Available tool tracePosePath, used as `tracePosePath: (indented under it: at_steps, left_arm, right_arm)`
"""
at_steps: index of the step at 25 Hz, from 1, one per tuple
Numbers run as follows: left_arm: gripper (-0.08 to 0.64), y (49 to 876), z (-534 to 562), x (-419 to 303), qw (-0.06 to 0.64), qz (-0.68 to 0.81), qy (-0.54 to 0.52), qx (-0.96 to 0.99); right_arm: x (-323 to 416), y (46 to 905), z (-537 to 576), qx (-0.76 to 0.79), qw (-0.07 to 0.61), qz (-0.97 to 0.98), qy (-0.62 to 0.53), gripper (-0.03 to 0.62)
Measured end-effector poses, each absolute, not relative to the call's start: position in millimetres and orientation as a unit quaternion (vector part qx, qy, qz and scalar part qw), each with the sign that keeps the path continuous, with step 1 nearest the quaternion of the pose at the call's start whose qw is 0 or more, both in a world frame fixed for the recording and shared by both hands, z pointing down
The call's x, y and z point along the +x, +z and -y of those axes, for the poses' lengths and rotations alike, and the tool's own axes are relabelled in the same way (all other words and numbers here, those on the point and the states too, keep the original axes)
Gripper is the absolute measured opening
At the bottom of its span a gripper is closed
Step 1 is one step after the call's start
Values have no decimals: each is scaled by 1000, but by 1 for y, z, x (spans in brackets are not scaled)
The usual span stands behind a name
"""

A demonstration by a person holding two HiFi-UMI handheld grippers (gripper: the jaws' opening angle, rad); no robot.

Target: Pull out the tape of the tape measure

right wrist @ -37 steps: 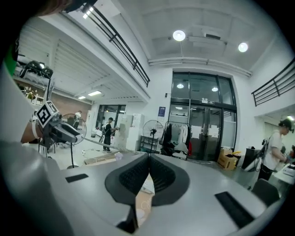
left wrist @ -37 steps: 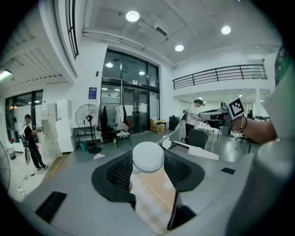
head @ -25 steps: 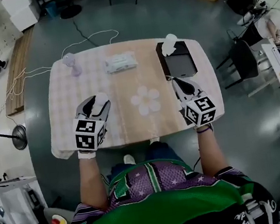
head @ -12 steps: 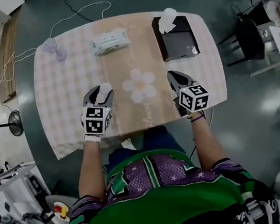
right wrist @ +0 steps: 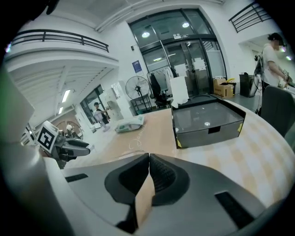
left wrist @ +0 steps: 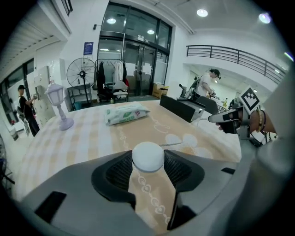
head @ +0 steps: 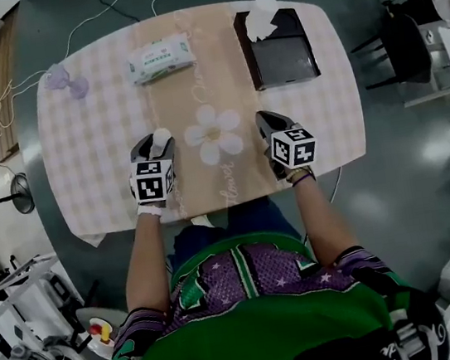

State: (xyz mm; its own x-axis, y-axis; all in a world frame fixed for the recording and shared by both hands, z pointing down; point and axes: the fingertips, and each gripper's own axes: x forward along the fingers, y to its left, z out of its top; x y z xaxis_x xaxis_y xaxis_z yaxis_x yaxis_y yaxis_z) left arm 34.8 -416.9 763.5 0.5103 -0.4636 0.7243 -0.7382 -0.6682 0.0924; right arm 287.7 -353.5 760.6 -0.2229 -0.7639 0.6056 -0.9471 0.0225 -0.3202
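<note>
Overhead, both forearms reach forward, roughly parallel, over the table's [head: 92, 157] near edge. The left gripper [head: 156, 145] and right gripper [head: 265, 120] are level, well apart, flanking a flower print.

Left gripper view: jaws pinch a round white tape measure [left wrist: 148, 156] at their tips, just above the cloth.

Right gripper view: jaws pressed together, nothing between; black box [right wrist: 207, 120] ahead.

And there was the tape measure [left wrist: 148, 156]: a small, round, smooth white case, pinched upright between the left gripper's [head: 160, 142] jaws over the table [head: 96, 161], about eight o'clock from the tabletop's middle. Whether any tape was out couldn't be told.
</note>
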Motion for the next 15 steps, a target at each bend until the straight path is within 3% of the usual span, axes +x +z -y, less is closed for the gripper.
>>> tracePosePath:
  at_steps: [15]
  left_arm:
    - [236, 827, 406, 32, 241, 362, 419, 797]
  right_arm:
    - [286, 820, 349, 572, 213, 703, 366, 12]
